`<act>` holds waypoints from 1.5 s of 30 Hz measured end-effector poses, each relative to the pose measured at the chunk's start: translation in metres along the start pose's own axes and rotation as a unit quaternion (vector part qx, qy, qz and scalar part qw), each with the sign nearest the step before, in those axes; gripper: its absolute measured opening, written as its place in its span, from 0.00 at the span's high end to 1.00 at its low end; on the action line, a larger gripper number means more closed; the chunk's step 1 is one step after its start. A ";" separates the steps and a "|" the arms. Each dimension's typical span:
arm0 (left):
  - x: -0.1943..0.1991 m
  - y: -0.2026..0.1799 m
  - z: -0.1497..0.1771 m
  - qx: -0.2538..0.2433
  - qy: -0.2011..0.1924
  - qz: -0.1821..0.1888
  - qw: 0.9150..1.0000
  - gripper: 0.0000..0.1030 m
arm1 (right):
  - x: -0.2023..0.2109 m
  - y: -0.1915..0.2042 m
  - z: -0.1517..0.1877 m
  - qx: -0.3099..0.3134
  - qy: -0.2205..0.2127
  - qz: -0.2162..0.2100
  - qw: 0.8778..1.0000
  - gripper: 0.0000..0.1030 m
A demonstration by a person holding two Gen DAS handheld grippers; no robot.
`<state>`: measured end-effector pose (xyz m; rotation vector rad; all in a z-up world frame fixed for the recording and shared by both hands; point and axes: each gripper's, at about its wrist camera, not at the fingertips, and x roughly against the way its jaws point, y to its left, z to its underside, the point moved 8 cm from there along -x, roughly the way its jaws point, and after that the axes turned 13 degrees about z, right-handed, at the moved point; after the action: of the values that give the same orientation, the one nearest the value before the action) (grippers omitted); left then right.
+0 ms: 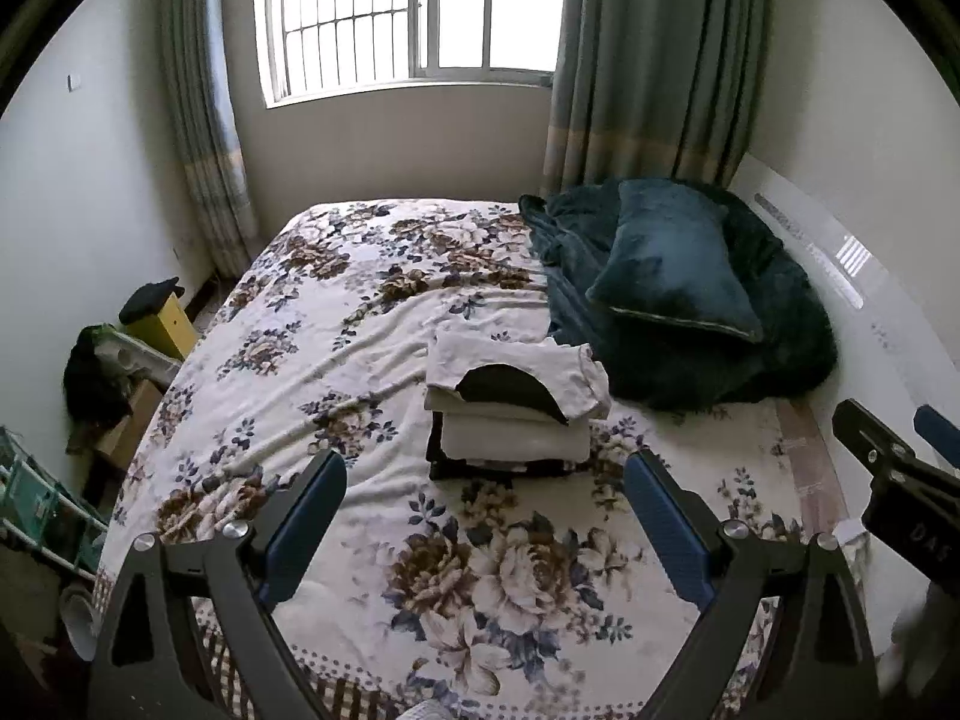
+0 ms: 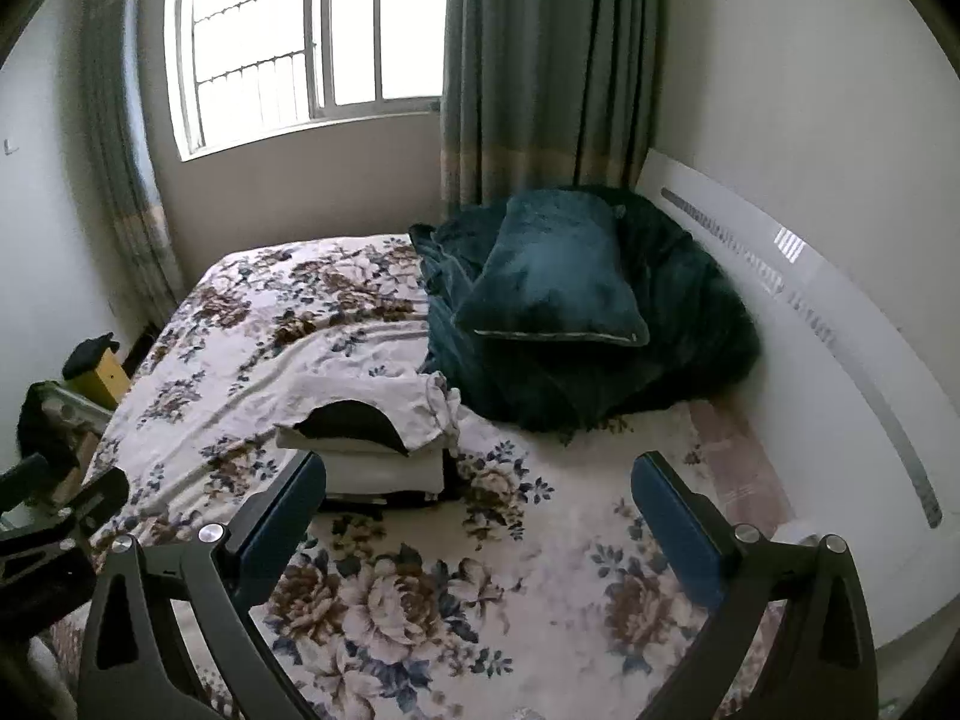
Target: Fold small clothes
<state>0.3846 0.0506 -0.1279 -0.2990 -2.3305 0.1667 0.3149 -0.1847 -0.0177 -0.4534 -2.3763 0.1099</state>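
A stack of folded clothes sits on the floral bedspread, a white garment with a black collar lining on top, white and black pieces below. It also shows in the right wrist view. My left gripper is open and empty, held above the bed just in front of the stack. My right gripper is open and empty, to the right of the stack above the bedspread. The right gripper's fingers show at the right edge of the left wrist view.
A dark teal blanket with a pillow lies at the back right of the bed. A white headboard runs along the right wall. Clutter and a yellow box stand on the floor to the left. Window and curtains behind.
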 end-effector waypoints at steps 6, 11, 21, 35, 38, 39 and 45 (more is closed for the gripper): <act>0.025 -0.007 0.008 0.001 -0.011 0.002 1.000 0.08 | 0.036 -0.007 0.002 0.002 -0.015 -0.009 1.000 0.00; 0.037 -0.011 0.012 0.002 -0.019 0.005 1.000 0.00 | 0.048 -0.009 0.007 0.007 -0.021 -0.005 1.000 0.00; 0.044 -0.014 0.010 0.003 -0.030 -0.001 1.000 0.00 | 0.051 -0.012 0.007 0.008 -0.018 -0.009 1.000 0.00; 0.046 -0.010 0.011 0.006 -0.029 -0.015 0.999 0.00 | 0.049 -0.009 0.004 0.017 -0.017 -0.019 1.000 0.00; 0.046 -0.010 0.011 0.007 -0.028 -0.017 0.999 0.00 | 0.050 -0.006 0.002 0.019 -0.016 -0.021 0.999 0.00; 0.046 -0.009 0.011 0.008 -0.028 -0.017 0.999 0.00 | 0.050 -0.006 0.002 0.019 -0.016 -0.020 0.999 0.00; 0.046 -0.009 0.011 0.007 -0.028 -0.017 0.999 0.00 | 0.051 -0.005 0.002 0.020 -0.016 -0.019 0.999 0.00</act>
<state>0.3441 0.0536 -0.1022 -0.2513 -2.3879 0.1773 0.2769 -0.1717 0.0142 -0.3891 -2.4095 0.1475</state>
